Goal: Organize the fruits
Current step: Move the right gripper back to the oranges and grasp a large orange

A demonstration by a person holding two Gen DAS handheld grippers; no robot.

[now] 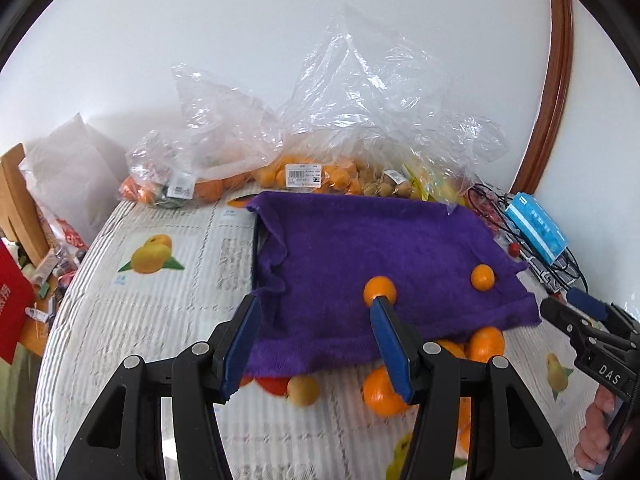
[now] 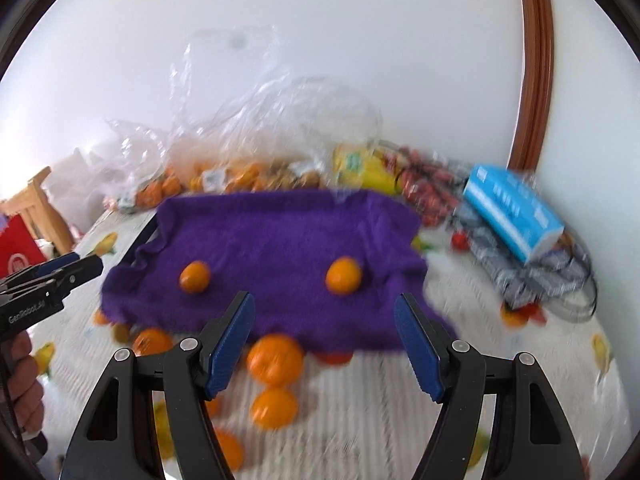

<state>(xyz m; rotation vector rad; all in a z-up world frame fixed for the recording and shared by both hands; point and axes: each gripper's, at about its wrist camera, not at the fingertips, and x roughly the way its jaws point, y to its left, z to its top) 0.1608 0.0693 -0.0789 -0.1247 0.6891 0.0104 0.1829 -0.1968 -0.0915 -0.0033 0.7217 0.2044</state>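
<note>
Covering the table (image 1: 132, 320); a fruit-printed cloth, white wall (image 1: 240, 20) behind.

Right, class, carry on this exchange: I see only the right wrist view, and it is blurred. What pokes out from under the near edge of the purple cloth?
Observer: Next to a large orange, a tan round fruit sits half under the purple cloth.
Operator: I see the left claw only side-on. Is it holding anything?
Observer: No. In its own view the left claw is open over the cloth's near edge, with nothing gripped.
</note>
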